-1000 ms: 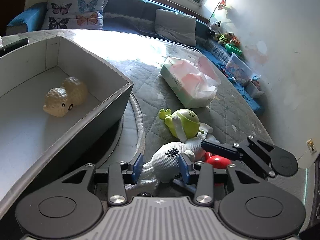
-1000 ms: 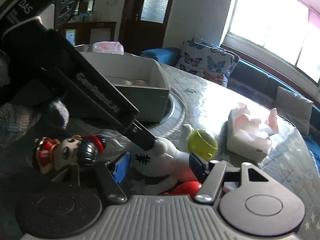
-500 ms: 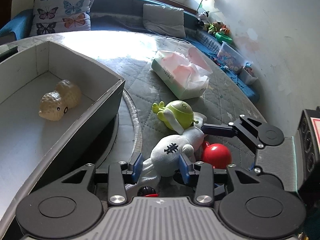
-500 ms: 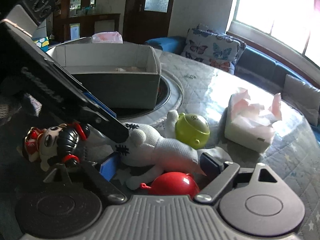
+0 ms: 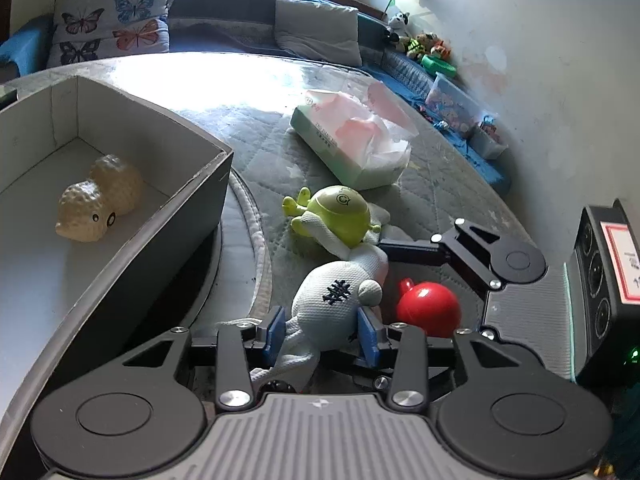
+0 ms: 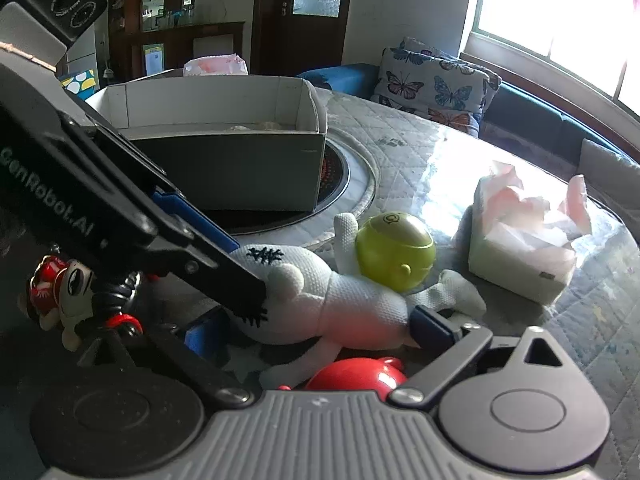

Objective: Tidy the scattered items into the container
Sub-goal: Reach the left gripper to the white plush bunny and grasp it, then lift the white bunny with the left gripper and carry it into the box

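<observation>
A white plush toy (image 5: 332,308) lies on the quilted table beside a red ball (image 5: 430,310) and a green round toy (image 5: 340,216). My left gripper (image 5: 322,334) has its blue pads pressed on the plush's head, and its jaws are still closing. The right wrist view shows my right gripper (image 6: 316,332) with its jaws opening wide. The plush's body (image 6: 320,300) lies between the pads, which do not touch it, and the red ball (image 6: 352,374) sits just below. The grey box (image 5: 140,272) at left holds a beige sheep toy (image 5: 96,200).
A tissue pack (image 5: 352,140) lies beyond the green toy (image 6: 394,256). A small red and black figurine (image 6: 68,292) lies at the left under the left gripper's arm. The box (image 6: 224,168) sits on a round inset in the table. A sofa with cushions runs behind.
The right gripper's jaws have opened wide and moved in lower around the plush's body. The left gripper stays on the plush's head, slightly tighter.
</observation>
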`<state>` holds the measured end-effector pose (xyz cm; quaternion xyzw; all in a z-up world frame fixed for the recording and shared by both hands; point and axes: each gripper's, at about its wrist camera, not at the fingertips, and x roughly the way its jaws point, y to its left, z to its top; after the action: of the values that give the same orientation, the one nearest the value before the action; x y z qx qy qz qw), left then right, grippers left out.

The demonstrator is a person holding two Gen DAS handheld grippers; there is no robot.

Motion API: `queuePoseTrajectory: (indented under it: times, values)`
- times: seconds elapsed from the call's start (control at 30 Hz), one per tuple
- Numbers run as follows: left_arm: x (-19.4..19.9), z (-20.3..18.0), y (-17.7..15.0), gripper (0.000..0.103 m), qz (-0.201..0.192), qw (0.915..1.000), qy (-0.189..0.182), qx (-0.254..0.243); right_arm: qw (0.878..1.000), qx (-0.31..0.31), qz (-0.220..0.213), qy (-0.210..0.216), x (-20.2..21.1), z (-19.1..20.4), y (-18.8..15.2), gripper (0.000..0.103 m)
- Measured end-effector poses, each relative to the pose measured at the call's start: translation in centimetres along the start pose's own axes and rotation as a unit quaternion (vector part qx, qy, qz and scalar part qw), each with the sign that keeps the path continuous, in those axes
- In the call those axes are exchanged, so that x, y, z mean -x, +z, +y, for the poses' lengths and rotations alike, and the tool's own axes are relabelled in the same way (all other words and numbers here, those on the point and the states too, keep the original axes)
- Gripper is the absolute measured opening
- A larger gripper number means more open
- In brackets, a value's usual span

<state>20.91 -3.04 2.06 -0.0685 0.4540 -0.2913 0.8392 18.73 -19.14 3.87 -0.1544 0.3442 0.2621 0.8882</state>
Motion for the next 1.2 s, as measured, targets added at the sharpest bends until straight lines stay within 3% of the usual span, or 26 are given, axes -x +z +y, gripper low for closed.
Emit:
queuePoseTrajectory:
  times: [0.17, 0.47, 0.87, 1.2]
  values:
    - [0.4, -0.2, 0.0, 0.038, -0.014, 0.9998, -0.009, -0.005, 1.0, -0.005, -0.01, -0.003, 0.6, 0.0, 0.1, 0.088]
    - [3.5, -1.0, 0.0, 0.038, -0.055, 0.9982, -0.021, -0.013, 0.999, 0.016, -0.039, -0.026, 3.1, 1.0, 1.3, 0.088]
    - [11.0, 0.2, 0.8, 0.038, -0.143, 0.9893, 0.024, -0.014, 0.991, 0.079, -0.107, -0.033, 4.9, 4.9, 7.2, 0.088]
    - [15.3, 4.9, 0.7, 0.038, -0.176, 0.9813, 0.075, 0.022, 0.983, 0.123, -0.136, 0.007, 2.1, 9.6, 12.3, 0.088]
